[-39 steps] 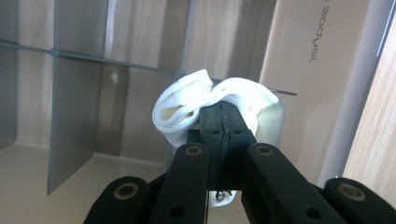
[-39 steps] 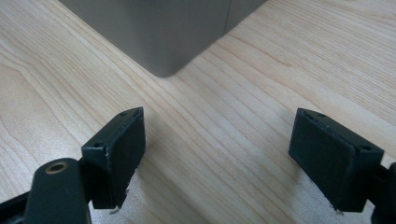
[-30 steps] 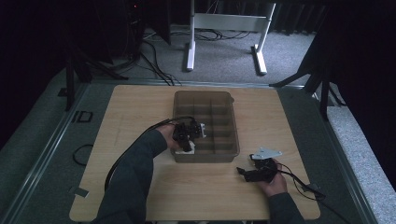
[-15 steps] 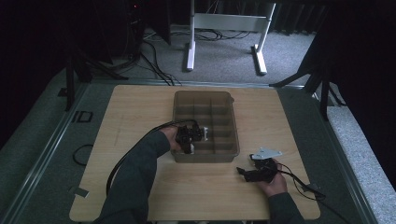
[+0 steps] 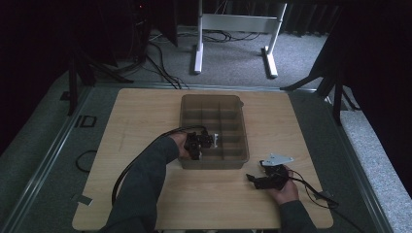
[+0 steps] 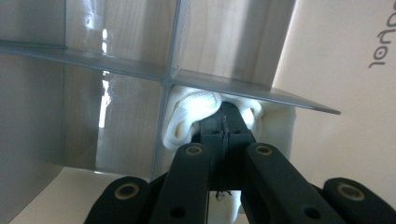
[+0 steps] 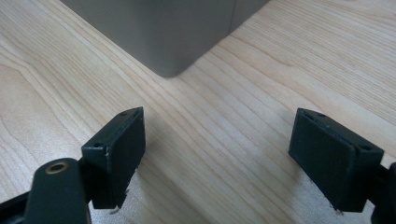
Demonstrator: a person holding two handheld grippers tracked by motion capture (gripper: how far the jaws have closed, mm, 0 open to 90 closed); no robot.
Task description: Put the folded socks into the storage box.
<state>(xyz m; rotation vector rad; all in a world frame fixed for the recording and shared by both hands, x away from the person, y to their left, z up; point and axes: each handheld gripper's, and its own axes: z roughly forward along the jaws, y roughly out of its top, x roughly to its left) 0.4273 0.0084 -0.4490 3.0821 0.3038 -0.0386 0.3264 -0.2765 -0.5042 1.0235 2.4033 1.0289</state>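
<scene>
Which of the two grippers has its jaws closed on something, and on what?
The left gripper, over the compartment tray: its jaws are pinched on a white bundle of cloth or cord. The right gripper rests on the wooden table with jaws wide apart, empty.

White cord bundle [image 6: 187, 119] partly covered by the shut left gripper [image 6: 227, 122]; lower part lost behind the black linkage. Compartment box [image 7: 163, 32] cut off by the top edge in the right gripper view, one corner left. In the high view, white item by the left gripper [image 5: 204, 141] too small to identify. Person's forearms cropped at the bottom edge.
</scene>
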